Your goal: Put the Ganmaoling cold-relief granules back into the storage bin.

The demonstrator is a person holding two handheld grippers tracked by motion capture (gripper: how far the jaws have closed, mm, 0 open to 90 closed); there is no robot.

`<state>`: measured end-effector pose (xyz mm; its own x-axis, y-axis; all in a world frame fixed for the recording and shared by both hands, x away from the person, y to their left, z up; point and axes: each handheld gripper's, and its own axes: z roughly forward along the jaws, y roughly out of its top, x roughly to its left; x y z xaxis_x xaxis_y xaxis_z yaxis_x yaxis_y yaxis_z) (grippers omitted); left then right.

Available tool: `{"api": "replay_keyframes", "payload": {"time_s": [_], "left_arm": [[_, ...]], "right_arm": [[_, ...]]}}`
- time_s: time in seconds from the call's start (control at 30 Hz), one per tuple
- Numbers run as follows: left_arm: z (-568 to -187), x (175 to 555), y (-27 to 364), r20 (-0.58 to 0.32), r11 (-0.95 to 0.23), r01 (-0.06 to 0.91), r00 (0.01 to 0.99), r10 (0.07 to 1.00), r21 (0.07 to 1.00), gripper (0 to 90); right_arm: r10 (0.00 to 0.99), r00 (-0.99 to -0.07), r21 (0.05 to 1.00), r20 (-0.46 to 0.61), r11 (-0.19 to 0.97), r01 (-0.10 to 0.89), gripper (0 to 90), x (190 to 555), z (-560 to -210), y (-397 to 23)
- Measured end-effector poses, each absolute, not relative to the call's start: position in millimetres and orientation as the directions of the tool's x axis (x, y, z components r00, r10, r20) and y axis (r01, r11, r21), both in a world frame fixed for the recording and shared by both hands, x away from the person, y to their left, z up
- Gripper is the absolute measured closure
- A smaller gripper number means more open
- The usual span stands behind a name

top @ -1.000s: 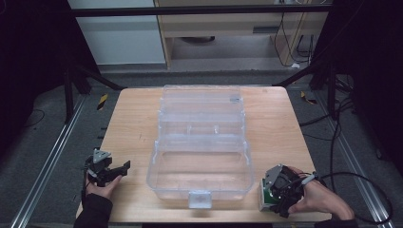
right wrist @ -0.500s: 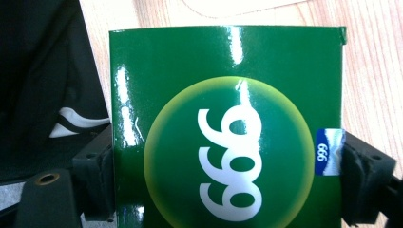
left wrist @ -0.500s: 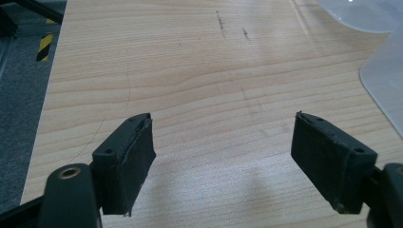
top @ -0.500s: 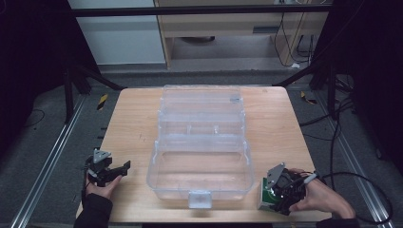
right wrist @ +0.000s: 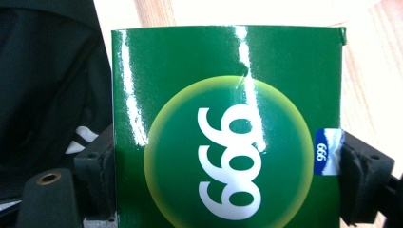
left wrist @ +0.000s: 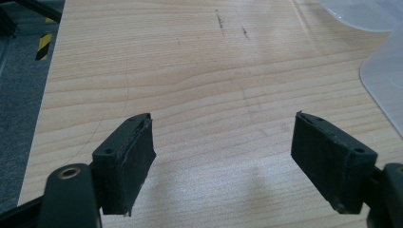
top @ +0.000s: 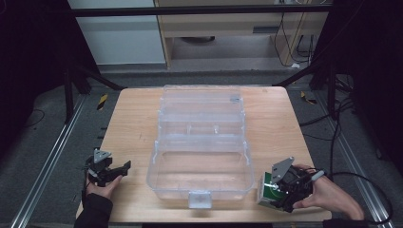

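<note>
green box [right wrist: 228, 133] | label reads "999" | right tongs [right wrist: 225, 175] clamping it | left tongs [left wrist: 233, 161] wide

In my right gripper view the glossy green cardboard box [right wrist: 223, 128] with its white "999" runs off the bottom edge, so its lower part is cut off, and it hides most of the bench behind it. In the high view my right gripper [top: 275, 190] covers much of that box, whose print is too small to read. In my left gripper view the clear plastic organiser case [left wrist: 385, 71] is cut by the right edge.
</note>
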<state>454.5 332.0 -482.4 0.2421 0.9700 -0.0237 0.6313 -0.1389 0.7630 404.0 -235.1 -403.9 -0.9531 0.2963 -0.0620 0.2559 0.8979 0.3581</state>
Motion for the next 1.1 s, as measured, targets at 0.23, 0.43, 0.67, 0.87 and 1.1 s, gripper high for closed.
{"api": "replay_keyframes", "payload": {"time_s": [0.23,0.43,0.67,0.87,1.1], "left_arm": [[-482,455,332,-0.025,-0.138,0.631,0.241,0.970,0.763,21.7],[-482,455,332,-0.024,-0.137,0.632,0.240,0.970,0.763,21.7],[-482,455,332,-0.023,-0.138,0.632,0.241,0.970,0.762,21.7],[-482,455,332,-0.024,-0.138,0.632,0.240,0.970,0.763,21.7],[-482,455,333,-0.025,-0.136,0.632,0.240,0.971,0.763,21.7]], "right_arm": [[0.305,-0.950,0.380,-0.072,0.888,0.257,16.1,401,-381,-238],[0.304,-0.947,0.401,-0.101,0.884,0.240,16.1,401,-358,-237],[0.289,-0.951,0.386,-0.111,0.894,0.227,16.2,403,-336,-229],[0.271,-0.954,0.383,-0.128,0.901,0.204,16.1,406,-322,-221],[0.236,-0.960,0.380,-0.151,0.910,0.164,16.1,411,-310,-204]]}}
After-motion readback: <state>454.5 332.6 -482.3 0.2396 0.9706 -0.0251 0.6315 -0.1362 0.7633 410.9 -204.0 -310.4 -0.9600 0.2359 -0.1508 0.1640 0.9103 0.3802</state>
